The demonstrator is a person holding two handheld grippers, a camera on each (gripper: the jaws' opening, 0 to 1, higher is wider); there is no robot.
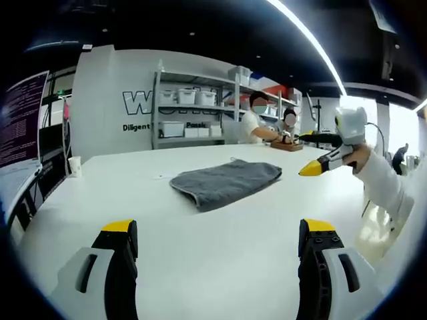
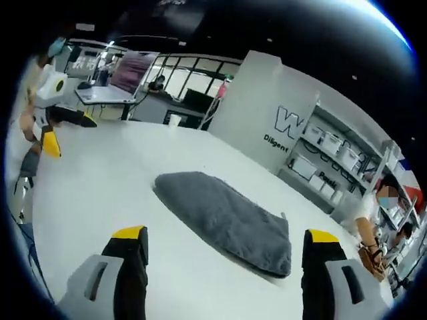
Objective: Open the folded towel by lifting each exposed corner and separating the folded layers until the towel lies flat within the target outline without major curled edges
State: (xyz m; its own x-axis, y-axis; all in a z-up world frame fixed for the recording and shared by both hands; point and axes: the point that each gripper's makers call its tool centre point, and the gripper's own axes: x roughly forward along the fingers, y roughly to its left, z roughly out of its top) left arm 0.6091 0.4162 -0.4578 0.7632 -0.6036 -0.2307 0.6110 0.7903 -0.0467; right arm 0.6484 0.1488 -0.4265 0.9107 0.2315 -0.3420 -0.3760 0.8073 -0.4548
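The grey folded towel (image 1: 225, 181) is lying mid-surface (image 1: 200, 260), looking soft, light and limp, likely best pinched at its thin exposed corner near the hanging loop (image 2: 283, 217), while both hand-held grippers, left (image 1: 219, 241) and right (image 2: 227, 247), are hovering released, jaws spread and gripping nothing

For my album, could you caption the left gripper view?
Open left gripper faces a folded grey towel on a white table; right gripper hovers nearby.
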